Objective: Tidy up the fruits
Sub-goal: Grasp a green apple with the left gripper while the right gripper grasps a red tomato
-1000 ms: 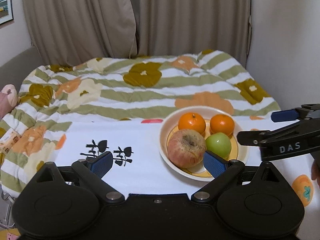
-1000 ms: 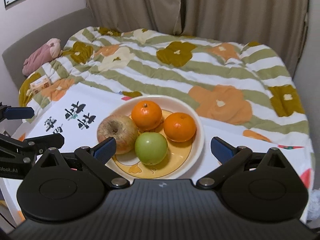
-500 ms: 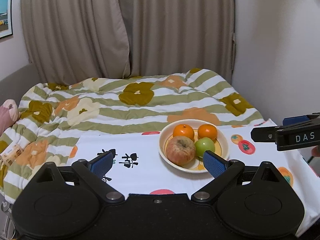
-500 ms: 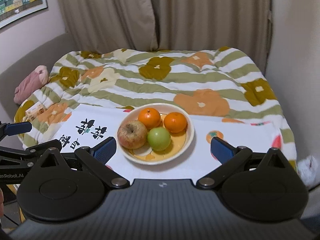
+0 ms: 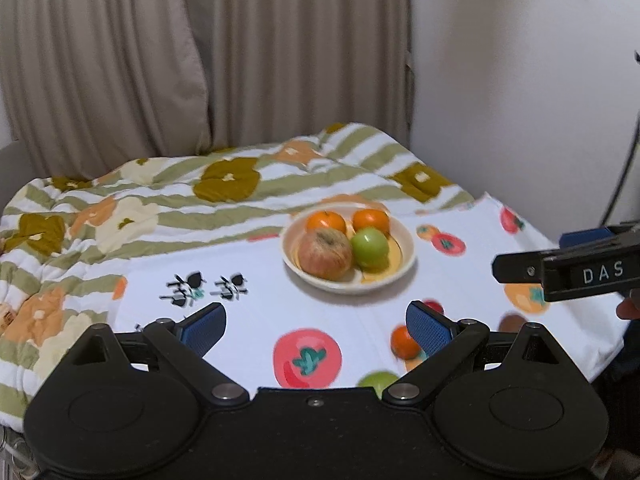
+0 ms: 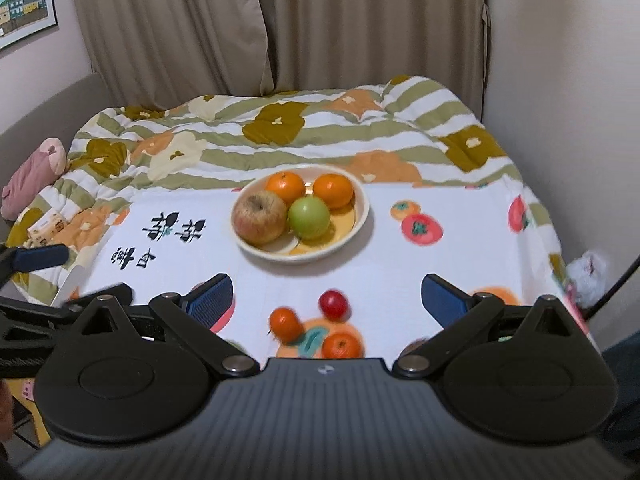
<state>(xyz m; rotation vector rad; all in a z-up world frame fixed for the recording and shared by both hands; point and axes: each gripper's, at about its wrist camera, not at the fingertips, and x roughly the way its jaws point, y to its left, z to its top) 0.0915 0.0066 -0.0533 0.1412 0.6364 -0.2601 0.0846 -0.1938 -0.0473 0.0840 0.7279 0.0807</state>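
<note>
Fingers (image 6: 210,294) of right gripper (image 6: 326,294) and left gripper (image 5: 316,322) spread wide, empty; both backed off bowl (image 6: 362,210), exposing loose fruits (image 6: 334,305) to collect

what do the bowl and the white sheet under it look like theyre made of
The bowl looks like glazed ceramic, though hard plastic is possible: a smooth cream rim with a soft sheen and a yellow painted inside. The white sheet with fruit prints looks like thin fabric or a wipeable tablecloth: it lies flat, matte, and drapes over the edge; the blur leaves this open.
</note>
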